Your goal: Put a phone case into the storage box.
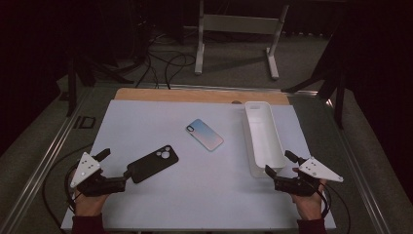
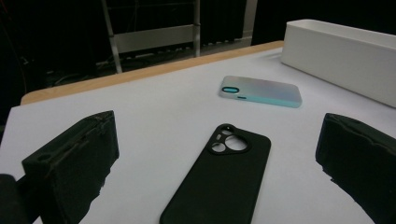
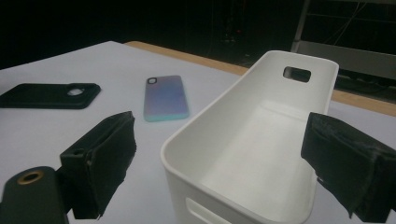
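Note:
A black phone case [image 1: 152,163] [image 2: 224,182] lies back-up on the white mat [image 1: 195,195], left of centre. My left gripper [image 1: 117,164] [image 2: 219,126] stands open right behind the case's near end, with no jaw pressing on it. Farther back lies a phone case of iridescent blue and pink [image 1: 204,134] [image 2: 261,91] [image 3: 166,98], flat in the middle of the mat. My right gripper [image 1: 278,163] [image 3: 223,123] is open at the near end of a long white bin [image 1: 263,136] [image 3: 252,140], whose inside is bare.
The mat covers a wooden tabletop whose far edge [image 1: 195,94] shows as a tan strip. Beyond it stand a white table frame [image 1: 238,29] and floor cables [image 1: 165,63]. A metal rail [image 1: 44,161] runs along the table's left side.

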The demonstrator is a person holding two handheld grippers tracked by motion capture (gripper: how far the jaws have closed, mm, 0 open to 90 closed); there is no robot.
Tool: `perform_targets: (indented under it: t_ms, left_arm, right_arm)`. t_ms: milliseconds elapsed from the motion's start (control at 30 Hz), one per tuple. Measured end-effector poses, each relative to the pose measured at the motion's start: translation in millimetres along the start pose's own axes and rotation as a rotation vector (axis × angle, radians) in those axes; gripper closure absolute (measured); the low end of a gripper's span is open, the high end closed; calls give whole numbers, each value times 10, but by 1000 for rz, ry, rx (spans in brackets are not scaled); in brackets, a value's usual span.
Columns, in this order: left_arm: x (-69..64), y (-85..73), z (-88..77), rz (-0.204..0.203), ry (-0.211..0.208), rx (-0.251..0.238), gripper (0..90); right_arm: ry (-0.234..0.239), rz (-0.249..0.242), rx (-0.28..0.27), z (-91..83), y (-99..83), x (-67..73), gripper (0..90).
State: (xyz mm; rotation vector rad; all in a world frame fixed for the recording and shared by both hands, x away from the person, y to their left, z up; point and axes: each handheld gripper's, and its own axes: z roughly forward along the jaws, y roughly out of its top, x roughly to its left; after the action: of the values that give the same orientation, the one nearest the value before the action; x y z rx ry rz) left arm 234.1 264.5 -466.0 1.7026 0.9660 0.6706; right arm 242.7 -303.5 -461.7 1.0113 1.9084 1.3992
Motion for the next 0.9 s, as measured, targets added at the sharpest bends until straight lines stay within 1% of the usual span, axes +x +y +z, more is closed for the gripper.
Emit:
perform_targets:
  t_ms: [133,400,467,600,767,900]
  left_arm:
    - [-5,-1,6,5,3,5,0]
    - [-4,2,10,1,10,5,0]
    - [-8,4,13,-1,12,6,0]
    - [-24,20,10,-2,16,2,0]
    - [-52,79,15,5,13,4,0]
    - [-68,170,27,10,-1,0,0]
  right_arm:
    - [-6,2,2,-1,-10,-2,97]
    - [-11,-1,0,-13,-4,-7,97]
    - [-11,7,1,-18,-8,-21,97]
    - [-11,8,-1,-22,-6,-21,97]
    - [-7,5,4,-3,-10,-7,97]
    - [-10,1,2,-9,0,5,97]
